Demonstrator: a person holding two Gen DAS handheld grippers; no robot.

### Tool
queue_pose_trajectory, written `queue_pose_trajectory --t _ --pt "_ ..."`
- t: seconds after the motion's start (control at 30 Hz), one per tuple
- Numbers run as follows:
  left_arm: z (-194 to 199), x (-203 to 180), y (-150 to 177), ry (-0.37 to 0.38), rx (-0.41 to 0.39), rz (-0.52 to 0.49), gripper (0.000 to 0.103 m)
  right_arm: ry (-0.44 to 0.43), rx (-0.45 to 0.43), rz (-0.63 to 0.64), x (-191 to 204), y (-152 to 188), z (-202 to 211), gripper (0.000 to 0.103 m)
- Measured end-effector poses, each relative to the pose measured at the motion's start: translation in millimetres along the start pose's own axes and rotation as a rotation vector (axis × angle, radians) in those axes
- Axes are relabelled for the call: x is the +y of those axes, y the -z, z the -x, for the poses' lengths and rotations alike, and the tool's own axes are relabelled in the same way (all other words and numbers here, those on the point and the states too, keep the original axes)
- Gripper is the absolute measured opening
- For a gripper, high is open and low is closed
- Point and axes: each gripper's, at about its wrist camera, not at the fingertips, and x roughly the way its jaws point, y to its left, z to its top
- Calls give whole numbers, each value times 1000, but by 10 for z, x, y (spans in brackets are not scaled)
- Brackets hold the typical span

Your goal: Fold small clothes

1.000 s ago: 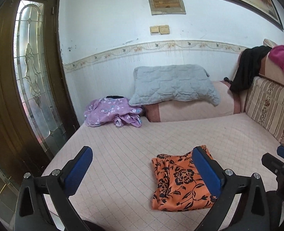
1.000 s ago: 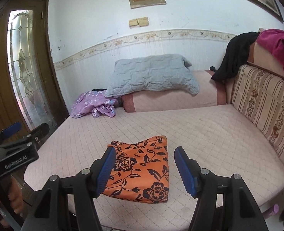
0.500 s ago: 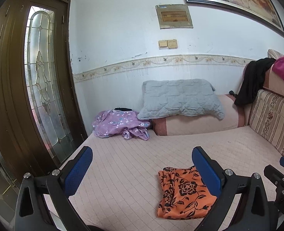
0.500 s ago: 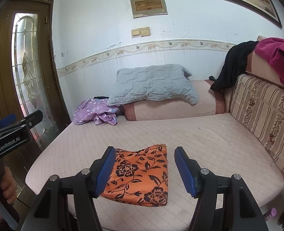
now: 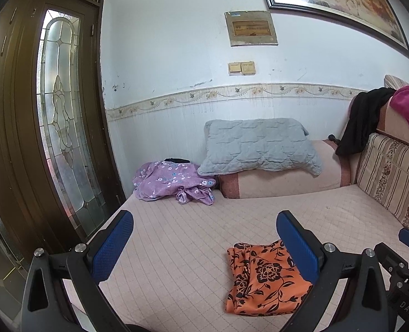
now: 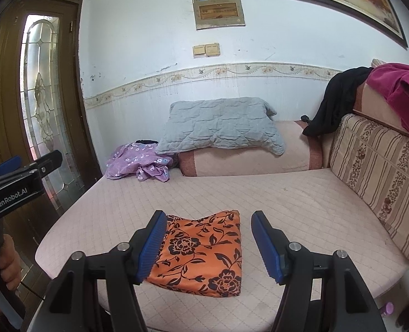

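An orange cloth with black flowers [image 6: 204, 254] lies folded flat near the front edge of the pink quilted mattress [image 6: 301, 207]. My right gripper [image 6: 208, 246] hovers open above and in front of it, nothing between its blue pads. In the left wrist view the same orange cloth [image 5: 262, 276] lies low on the right, and my left gripper [image 5: 204, 246] stands wide open over bare mattress [image 5: 176, 235] to its left, holding nothing. A crumpled purple flowered garment [image 5: 171, 182] lies at the mattress's far left corner; the same purple garment [image 6: 138, 163] shows in the right wrist view.
A grey quilted pillow [image 5: 259, 146] rests on a pink bolster [image 5: 279, 182] against the back wall. Striped cushions [image 6: 376, 171] line the right side, with black [image 6: 334, 102] and magenta [image 6: 398, 85] clothes draped on top. A wooden glass-panelled door [image 5: 57, 127] stands at the left.
Both grippers rose and tilted up a little, so the orange cloth sits lower in both views and more wall shows. Both pairs of jaws kept the same opening.
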Motion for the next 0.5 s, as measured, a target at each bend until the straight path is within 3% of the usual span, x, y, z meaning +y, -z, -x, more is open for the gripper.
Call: queue_pose_trajectory --t 0.5 --pt "122 81 -14 10 -24 13 103 42 -41 37 136 -78 67 67"
